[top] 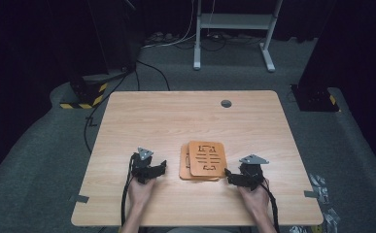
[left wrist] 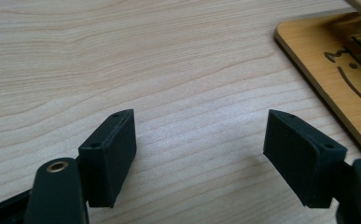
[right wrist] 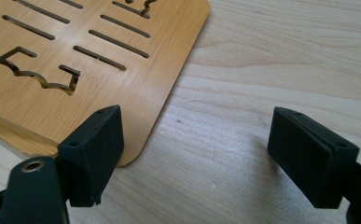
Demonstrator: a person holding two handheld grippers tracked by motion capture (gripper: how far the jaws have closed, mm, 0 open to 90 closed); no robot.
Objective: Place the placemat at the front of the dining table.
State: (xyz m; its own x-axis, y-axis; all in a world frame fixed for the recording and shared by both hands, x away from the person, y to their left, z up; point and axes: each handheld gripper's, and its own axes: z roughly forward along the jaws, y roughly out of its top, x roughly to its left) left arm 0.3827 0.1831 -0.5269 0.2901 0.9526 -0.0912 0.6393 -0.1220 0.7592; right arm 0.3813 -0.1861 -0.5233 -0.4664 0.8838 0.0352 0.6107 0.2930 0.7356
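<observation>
A small stack of flat orange-brown wooden boards point(top: 204, 160) with cut-out slots lies on the table between my two grippers. The top board point(right wrist: 75, 60) sits skewed on the one below. My left gripper point(top: 160, 167) rests on the table left of the stack, open, with bare wood between its jaws. In the left gripper view a lower board point(left wrist: 336, 70) lies at the far right, apart from that gripper point(left wrist: 199, 140). My right gripper point(top: 229, 175) rests right of the stack, also open. In the right gripper view its point(right wrist: 194, 140) left jaw stands at the top board's rounded corner.
The light wooden table point(top: 176, 116) has a grey round cable port point(top: 226, 103) near its far edge. Beyond it stand a white frame point(top: 234, 29) and dark stands on grey carpet. Cables trail from the table's left side.
</observation>
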